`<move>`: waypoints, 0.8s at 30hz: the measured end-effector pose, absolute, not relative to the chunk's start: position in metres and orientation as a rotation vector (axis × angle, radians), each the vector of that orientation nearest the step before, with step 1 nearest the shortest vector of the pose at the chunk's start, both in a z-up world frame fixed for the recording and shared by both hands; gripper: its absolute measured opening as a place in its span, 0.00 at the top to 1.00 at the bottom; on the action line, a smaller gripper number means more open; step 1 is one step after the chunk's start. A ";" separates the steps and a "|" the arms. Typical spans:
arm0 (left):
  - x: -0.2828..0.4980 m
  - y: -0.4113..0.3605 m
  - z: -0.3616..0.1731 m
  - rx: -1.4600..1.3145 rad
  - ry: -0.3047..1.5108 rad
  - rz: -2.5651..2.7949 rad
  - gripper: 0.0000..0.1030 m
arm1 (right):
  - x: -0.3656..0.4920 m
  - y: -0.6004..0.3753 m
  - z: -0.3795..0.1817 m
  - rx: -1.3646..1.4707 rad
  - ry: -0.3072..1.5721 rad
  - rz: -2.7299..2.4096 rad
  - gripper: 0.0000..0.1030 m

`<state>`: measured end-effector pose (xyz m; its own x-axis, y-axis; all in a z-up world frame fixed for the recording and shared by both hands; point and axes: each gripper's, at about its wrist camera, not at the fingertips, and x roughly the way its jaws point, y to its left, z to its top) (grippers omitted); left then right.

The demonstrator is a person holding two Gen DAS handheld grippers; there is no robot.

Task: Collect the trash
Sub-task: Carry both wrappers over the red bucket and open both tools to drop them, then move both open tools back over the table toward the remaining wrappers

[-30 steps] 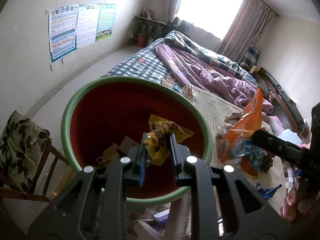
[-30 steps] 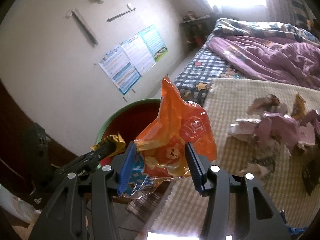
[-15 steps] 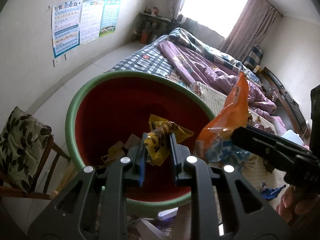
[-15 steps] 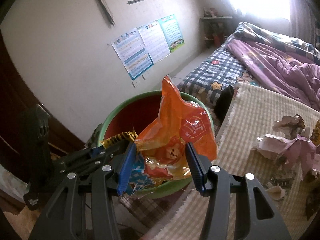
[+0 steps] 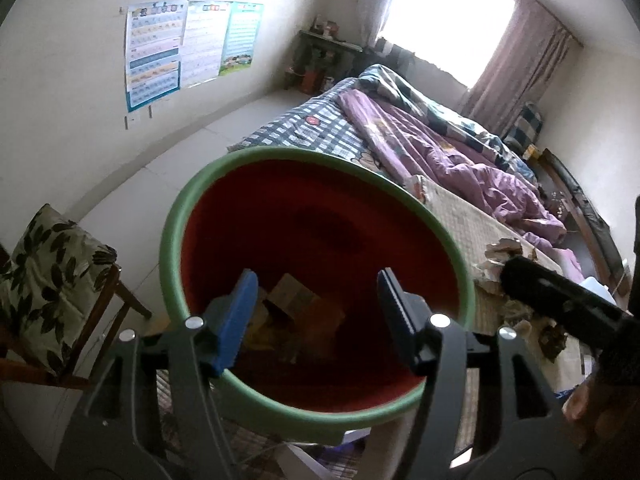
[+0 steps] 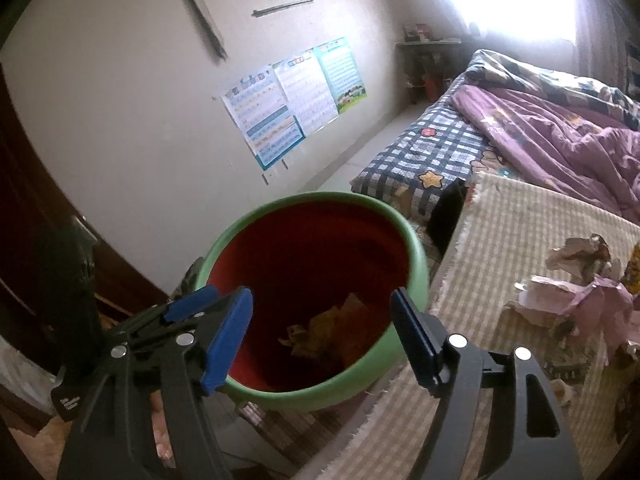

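A green bin with a red inside (image 5: 448, 248) (image 6: 416, 256) stands beside the bed. Wrappers and cardboard scraps (image 5: 296, 312) (image 6: 324, 332) lie at its bottom. My left gripper (image 5: 318, 314) is open and empty over the bin's mouth. My right gripper (image 6: 322, 334) is open and empty over the same bin; its body shows in the left wrist view (image 5: 560, 304). Crumpled paper and wrappers (image 6: 580, 280) (image 5: 504, 256) lie on the woven mat (image 6: 500, 220) on the bed.
A chair with a leaf-print cushion (image 5: 48, 272) stands left of the bin. The bed holds a purple quilt (image 5: 440, 152) and a checked sheet (image 6: 436, 152). Posters (image 5: 180, 44) hang on the wall. The left gripper's tip (image 6: 192, 308) sits beside my right fingers.
Both grippers have opened. The yellow wrapper has left the left gripper and the orange bag has left the right one. Both grippers now hang over the bin.
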<state>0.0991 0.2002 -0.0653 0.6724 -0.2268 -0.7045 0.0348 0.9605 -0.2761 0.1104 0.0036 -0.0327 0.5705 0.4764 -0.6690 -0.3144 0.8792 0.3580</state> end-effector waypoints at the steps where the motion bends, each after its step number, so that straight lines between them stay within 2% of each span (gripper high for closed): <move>1: 0.099 0.201 -0.065 -0.255 0.823 -0.145 0.40 | 0.110 0.000 -0.032 0.217 0.843 0.463 0.32; 15: 0.089 0.170 -0.050 -0.212 0.776 -0.197 0.39 | 0.081 -0.087 -0.019 0.321 0.810 0.349 0.32; 24: 0.073 0.114 -0.043 -0.177 0.767 -0.240 0.39 | 0.047 -0.168 -0.016 0.281 0.813 0.252 0.31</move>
<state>0.0728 0.1142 -0.0430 0.6946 -0.2782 -0.6634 0.1500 0.9579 -0.2447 0.0468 -0.1678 -0.0155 0.6615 0.3266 -0.6751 -0.1129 0.9333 0.3409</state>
